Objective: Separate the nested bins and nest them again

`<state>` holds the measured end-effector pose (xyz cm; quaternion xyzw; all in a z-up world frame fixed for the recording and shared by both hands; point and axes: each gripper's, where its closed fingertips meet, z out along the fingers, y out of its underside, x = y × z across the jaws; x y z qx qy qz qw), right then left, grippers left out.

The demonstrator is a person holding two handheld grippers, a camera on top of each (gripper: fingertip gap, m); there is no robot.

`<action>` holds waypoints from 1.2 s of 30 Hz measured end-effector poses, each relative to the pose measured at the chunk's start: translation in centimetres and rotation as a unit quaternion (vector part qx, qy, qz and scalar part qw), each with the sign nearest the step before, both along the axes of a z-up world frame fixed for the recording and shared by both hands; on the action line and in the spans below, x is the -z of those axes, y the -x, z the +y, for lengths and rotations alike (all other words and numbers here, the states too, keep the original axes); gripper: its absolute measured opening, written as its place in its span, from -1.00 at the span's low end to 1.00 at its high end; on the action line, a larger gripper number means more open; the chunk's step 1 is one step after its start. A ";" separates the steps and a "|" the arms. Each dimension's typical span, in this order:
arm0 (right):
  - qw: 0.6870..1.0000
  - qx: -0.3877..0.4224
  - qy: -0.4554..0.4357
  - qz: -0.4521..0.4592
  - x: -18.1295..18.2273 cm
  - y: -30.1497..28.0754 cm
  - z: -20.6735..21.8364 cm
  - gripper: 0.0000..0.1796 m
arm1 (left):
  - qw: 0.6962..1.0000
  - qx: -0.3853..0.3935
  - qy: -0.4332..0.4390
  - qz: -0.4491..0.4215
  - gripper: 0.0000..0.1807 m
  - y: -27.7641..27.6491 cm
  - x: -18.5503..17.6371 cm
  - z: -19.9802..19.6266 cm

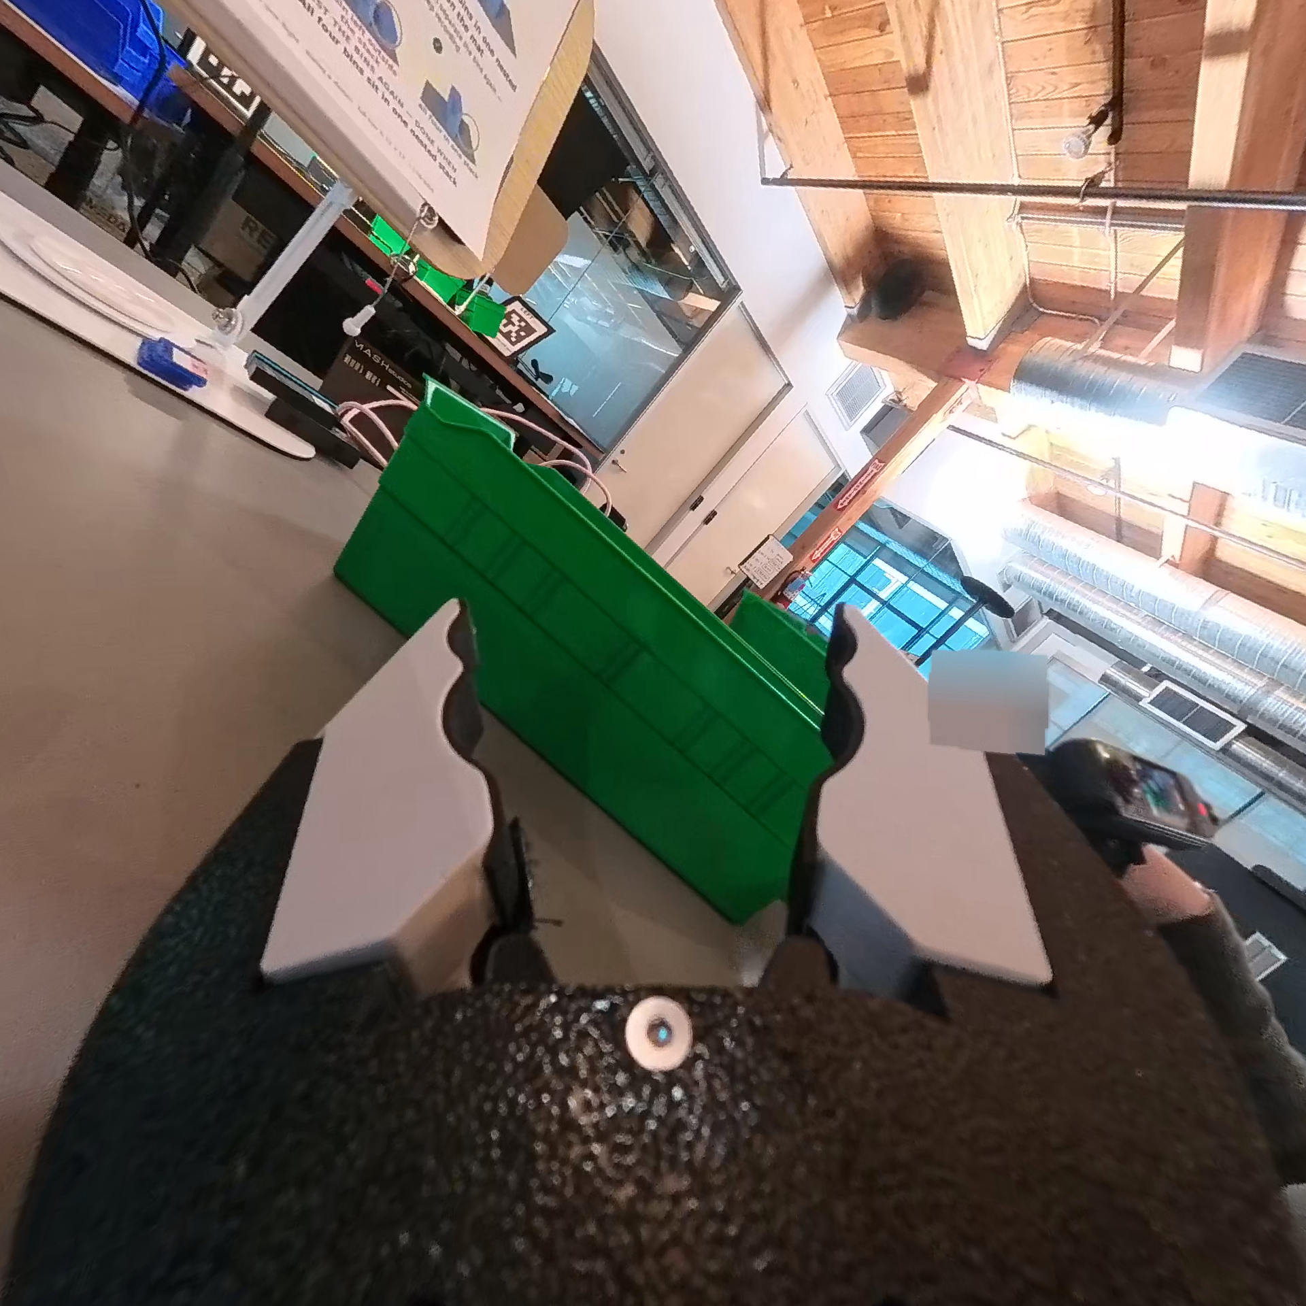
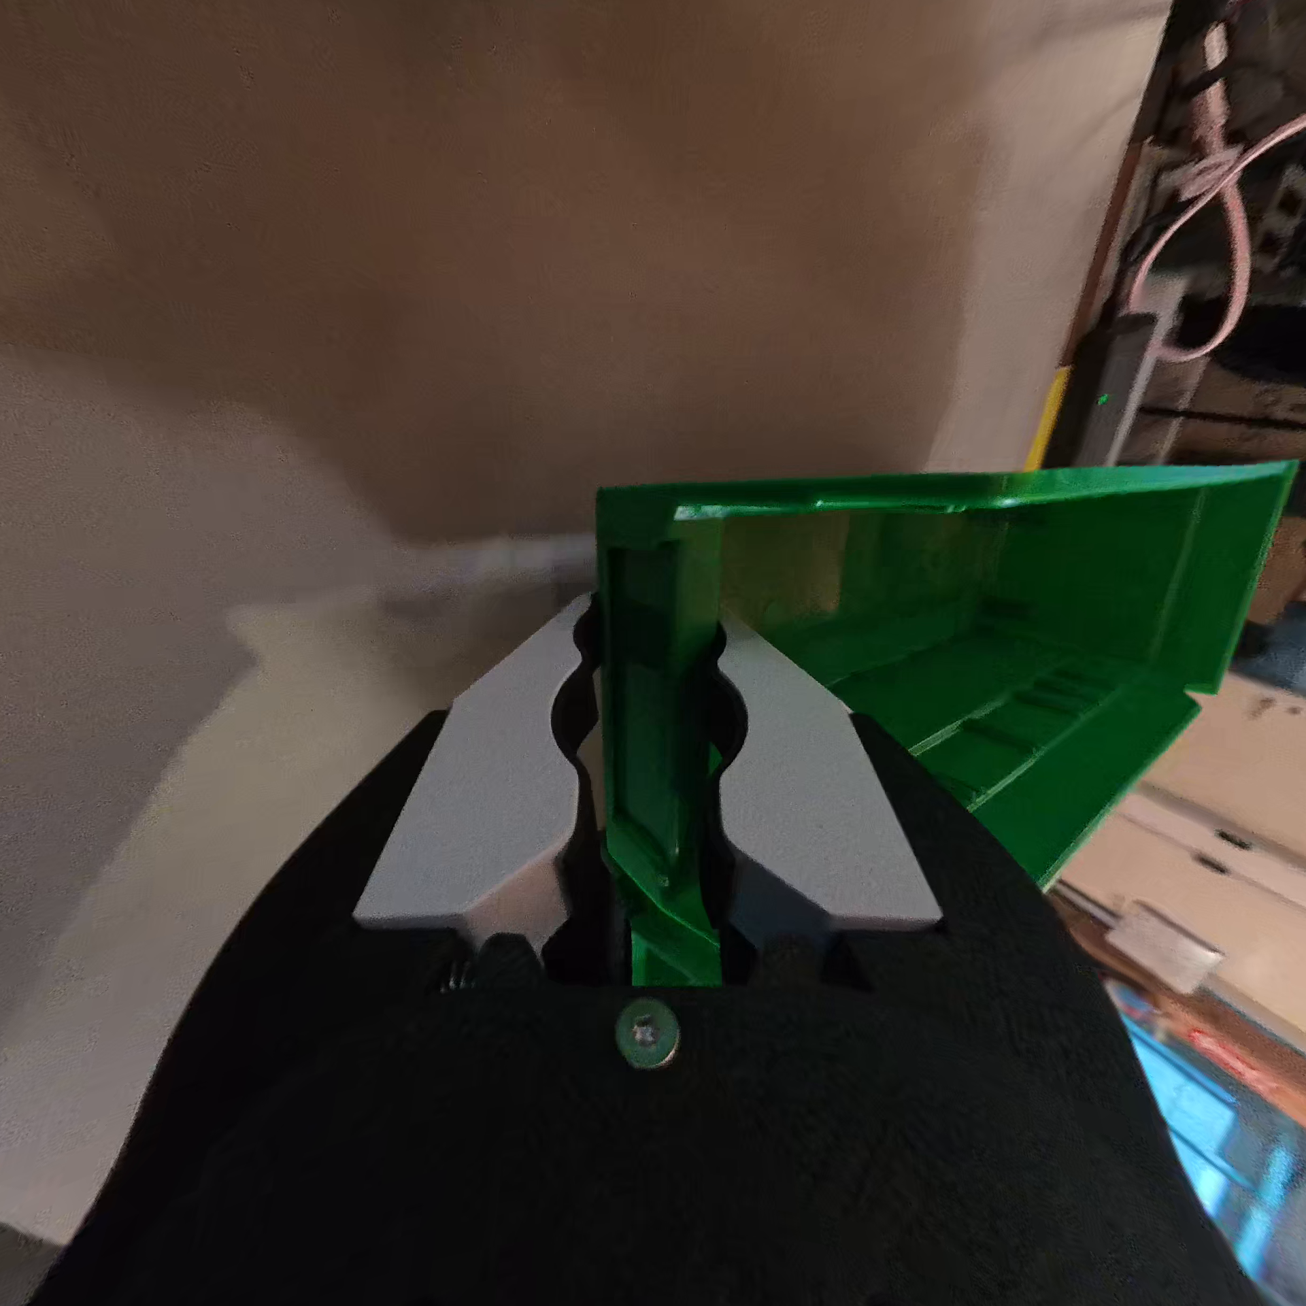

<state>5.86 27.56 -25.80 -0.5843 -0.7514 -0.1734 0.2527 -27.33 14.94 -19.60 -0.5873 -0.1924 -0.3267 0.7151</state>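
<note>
Fingers of my right claw are pinched narrow on the end wall of a glossy green plastic bin, one grey pad outside the wall and one inside, with the wall running deep between them toward the claw's body. Beyond my fingertips and off to the right, the bin's open cavity and ribbed floor stretch away; the bin hangs clear of the tan tabletop, which lies blurred behind it.

My left claw stands wide and holds nothing. Straight ahead of its fingertips, close but not gripped, a second green plastic bin rests on the grey table; its ribbed side wall faces me, and whether it is one bin or several nested I cannot tell.

I judge the risk lies in my right grip: I hold only one end wall, so the long body beyond it could lever down and twist or slip between the pads. If I lower it tilted, its far end may catch a rim instead of seating.

Only the right wrist view shows the held bin's interior and the clamp. Only the left wrist view shows the resting bin, a white mat farther out on the left, a cardboard sign, and my other hand.
</note>
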 end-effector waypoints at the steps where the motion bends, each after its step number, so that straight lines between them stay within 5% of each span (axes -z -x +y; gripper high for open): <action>1: 1.000 -0.013 -0.011 0.000 -0.6 0.3 -0.1 -0.72 | 1.000 0.000 -0.001 0.000 0.07 0.0 0.0 0.0; 14: 0.952 -0.275 -0.052 0.123 -10.1 9.6 -7.0 -0.73 | 1.000 0.000 -0.002 -0.001 0.07 0.0 0.0 0.0; 21: 0.915 -0.392 -0.015 0.090 -8.3 14.0 -10.7 -0.72 | 1.000 0.002 -0.007 -0.005 0.08 0.0 -0.1 -0.1; 36: 0.888 -0.456 0.032 0.060 -5.3 15.9 -10.3 -0.72 | 1.000 0.004 -0.003 -0.004 0.08 0.0 -0.1 0.0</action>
